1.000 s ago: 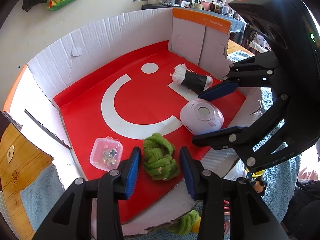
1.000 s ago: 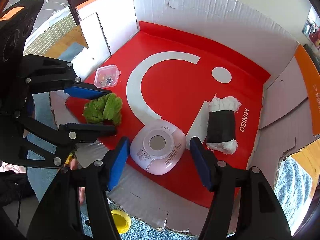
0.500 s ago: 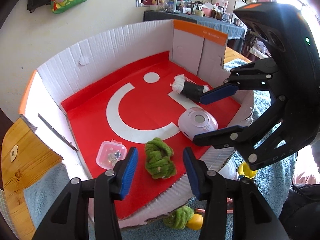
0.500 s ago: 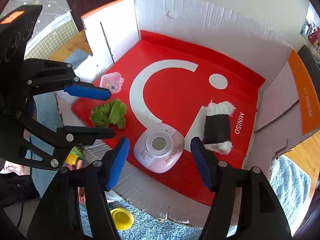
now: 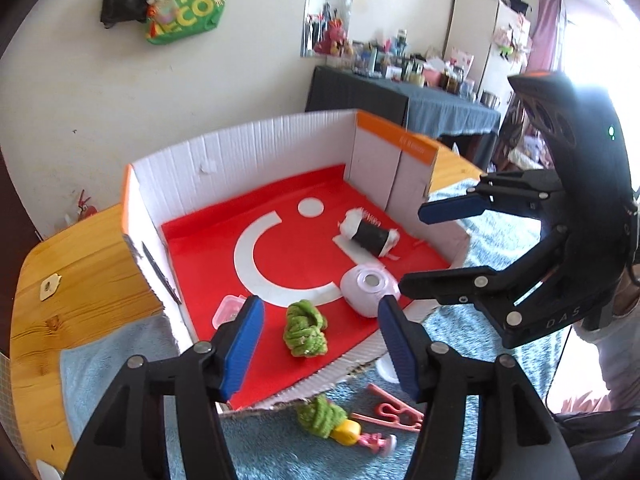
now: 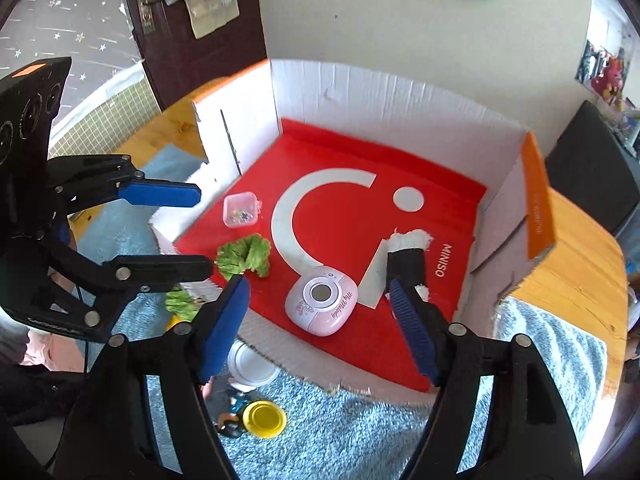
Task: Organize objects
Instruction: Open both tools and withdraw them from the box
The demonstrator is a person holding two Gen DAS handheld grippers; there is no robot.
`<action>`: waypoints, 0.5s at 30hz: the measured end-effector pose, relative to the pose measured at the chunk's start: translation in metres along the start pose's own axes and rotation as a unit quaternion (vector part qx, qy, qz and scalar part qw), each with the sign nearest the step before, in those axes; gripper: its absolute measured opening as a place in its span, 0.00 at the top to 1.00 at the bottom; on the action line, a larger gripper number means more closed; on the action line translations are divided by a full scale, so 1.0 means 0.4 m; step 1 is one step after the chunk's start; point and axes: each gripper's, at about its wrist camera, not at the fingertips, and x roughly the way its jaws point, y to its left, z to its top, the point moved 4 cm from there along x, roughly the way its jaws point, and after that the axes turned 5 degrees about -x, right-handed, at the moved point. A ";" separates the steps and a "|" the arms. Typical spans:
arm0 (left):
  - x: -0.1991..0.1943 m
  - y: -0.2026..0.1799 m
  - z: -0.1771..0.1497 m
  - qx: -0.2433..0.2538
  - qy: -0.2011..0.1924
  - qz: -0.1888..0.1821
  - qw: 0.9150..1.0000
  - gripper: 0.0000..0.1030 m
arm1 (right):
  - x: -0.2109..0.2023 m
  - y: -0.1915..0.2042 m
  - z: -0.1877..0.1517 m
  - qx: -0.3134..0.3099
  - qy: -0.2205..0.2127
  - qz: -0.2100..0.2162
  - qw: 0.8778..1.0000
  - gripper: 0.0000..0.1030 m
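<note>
I see a wooden table (image 6: 576, 264) under a blue fluffy rug (image 6: 360, 424) | on the rug: open cardboard box (image 6: 400, 92), yellow lid (image 6: 264, 419), white round container (image 6: 250, 364), pink clothes hanger (image 5: 394, 410), green plush toy (image 5: 322, 418).

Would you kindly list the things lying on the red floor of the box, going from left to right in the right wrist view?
Small clear plastic case → green fuzzy bundle → pink rounded gadget → black roll with white ends.
</note>
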 end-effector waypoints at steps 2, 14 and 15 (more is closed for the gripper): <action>-0.024 -0.006 -0.001 -0.005 -0.011 0.008 1.000 0.40 | -0.017 0.006 0.004 0.001 -0.009 -0.002 1.000 0.28; -0.161 -0.033 -0.037 -0.050 -0.082 0.037 0.995 0.20 | -0.160 0.050 -0.026 0.036 -0.092 -0.041 0.994 0.14; -0.171 -0.030 -0.040 -0.056 -0.086 0.041 0.994 0.20 | -0.173 0.053 -0.029 0.038 -0.100 -0.046 0.993 0.11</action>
